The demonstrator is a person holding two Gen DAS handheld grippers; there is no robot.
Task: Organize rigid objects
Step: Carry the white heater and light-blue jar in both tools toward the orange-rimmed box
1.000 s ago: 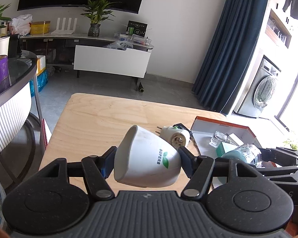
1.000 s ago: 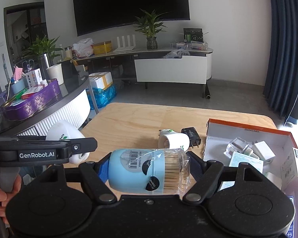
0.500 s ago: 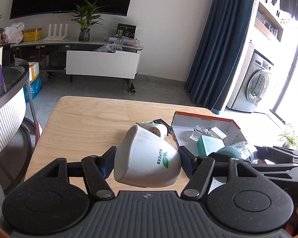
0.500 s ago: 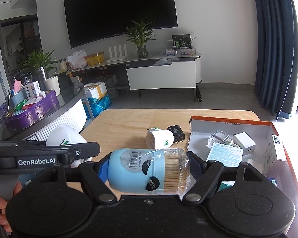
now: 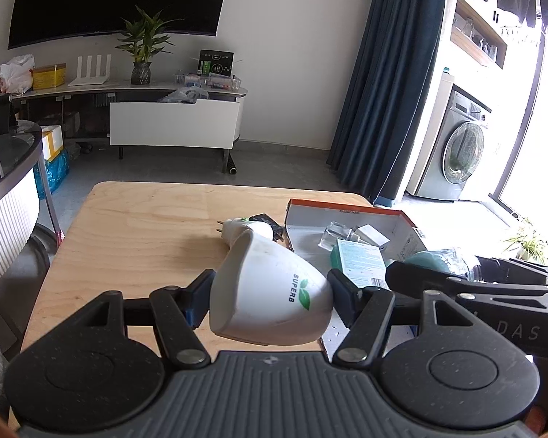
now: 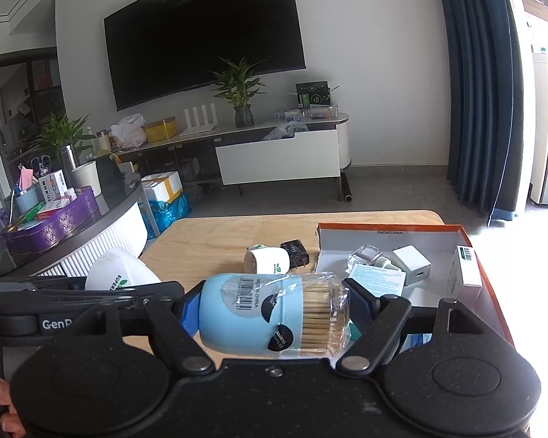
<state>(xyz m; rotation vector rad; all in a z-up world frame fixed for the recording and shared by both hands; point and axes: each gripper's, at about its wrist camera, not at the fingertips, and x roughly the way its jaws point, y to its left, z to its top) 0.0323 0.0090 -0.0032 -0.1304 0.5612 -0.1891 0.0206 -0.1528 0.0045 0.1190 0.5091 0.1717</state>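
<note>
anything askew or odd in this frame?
Nothing spilled or damaged. Both held items lie sideways: the cup in the left gripper, the toothpick jar in the right gripper. A plug-in lies tipped beside the box.

Both wrist cams look forward and slightly down over the wooden table [image 5: 135,230] toward the TV wall. Left cam sits left, right cam close beside it. Shared: orange-rimmed box [image 5: 347,211] [image 6: 391,227], TV [image 6: 204,40], each other's gripper at frame edge.

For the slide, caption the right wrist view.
Right gripper clamps a blue toothpick jar sideways above the wooden table, near the orange-rimmed cardboard box.
</note>
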